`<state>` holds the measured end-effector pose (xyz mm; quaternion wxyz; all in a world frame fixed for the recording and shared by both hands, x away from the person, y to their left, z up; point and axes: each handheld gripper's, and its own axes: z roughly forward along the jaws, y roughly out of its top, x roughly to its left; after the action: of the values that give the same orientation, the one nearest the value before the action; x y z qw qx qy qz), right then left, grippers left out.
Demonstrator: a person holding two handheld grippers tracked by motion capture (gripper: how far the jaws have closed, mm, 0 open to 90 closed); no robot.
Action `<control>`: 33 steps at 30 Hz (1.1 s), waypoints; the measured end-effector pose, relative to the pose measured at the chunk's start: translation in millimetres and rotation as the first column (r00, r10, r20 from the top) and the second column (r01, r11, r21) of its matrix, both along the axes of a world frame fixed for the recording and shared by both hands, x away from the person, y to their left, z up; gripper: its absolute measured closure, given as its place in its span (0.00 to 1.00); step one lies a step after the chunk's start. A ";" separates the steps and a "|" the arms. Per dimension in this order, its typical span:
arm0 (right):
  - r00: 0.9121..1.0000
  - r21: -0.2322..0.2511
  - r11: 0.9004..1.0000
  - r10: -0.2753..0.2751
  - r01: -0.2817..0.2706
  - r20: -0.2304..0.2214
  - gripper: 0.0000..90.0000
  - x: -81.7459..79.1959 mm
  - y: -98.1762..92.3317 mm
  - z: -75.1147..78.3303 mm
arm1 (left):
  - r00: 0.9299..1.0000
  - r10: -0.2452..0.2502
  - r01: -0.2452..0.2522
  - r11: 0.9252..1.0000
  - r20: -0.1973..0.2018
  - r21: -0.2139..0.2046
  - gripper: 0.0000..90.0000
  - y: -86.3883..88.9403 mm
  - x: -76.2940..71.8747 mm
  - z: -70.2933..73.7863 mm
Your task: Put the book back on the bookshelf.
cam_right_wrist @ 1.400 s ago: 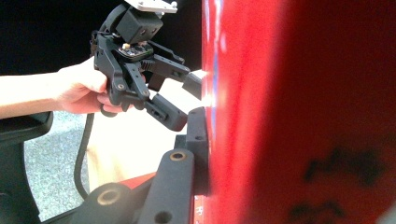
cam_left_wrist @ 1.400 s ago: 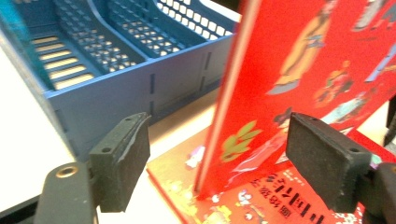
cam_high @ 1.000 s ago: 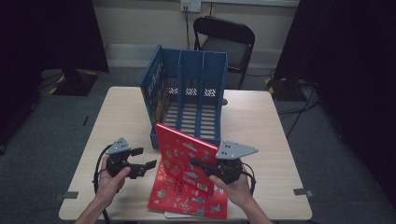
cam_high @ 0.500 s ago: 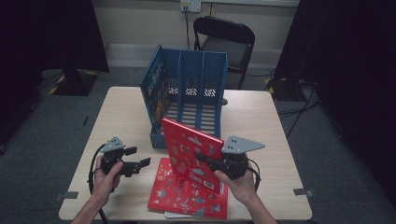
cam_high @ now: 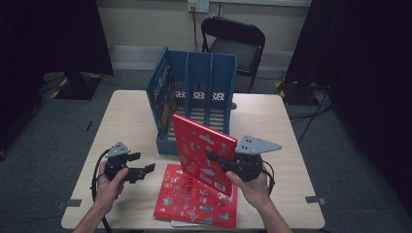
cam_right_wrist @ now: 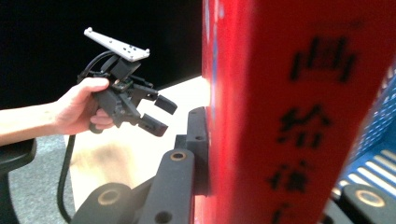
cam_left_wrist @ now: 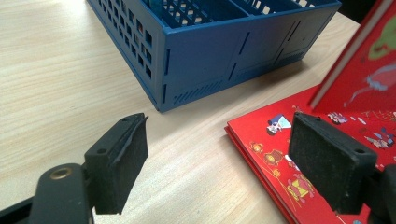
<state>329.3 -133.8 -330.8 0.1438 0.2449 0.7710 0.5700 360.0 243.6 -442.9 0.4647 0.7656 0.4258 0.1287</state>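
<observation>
The right gripper (cam_high: 219, 160) clamps a red book (cam_high: 204, 151), holding it tilted above a second red book (cam_high: 197, 199) flat on the table (cam_high: 131, 116). The left gripper (cam_high: 144, 163), jaws wide and empty, hovers beside them. Just beyond stands the blue file rack (cam_high: 194, 92), its slots empty.

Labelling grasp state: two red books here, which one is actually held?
The upper red book, tilted up on edge off the table with the right gripper clamped on it. The other red book lies flat on the table, untouched.
</observation>
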 end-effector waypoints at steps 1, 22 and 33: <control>1.000 0.002 1.000 -0.008 0.008 -0.002 0.89 1.0 -0.5 1.7 | 1.000 0.001 -0.001 1.000 0.000 0.001 0.22 0.2 0.0 0.0; 0.989 0.051 0.989 -0.140 0.138 0.035 0.89 32.9 -2.2 27.7 | 1.000 0.002 -0.001 1.000 -0.006 0.006 0.22 -1.6 0.1 -1.2; 0.979 0.022 0.981 -0.196 0.195 0.057 0.89 54.8 9.7 31.4 | 1.000 -0.009 0.009 1.000 -0.011 0.010 0.22 -2.9 0.7 -2.0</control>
<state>384.1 -124.1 -299.4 0.2195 0.3036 0.7341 0.5664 360.6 240.7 -444.9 0.4592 0.7704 0.4243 0.1247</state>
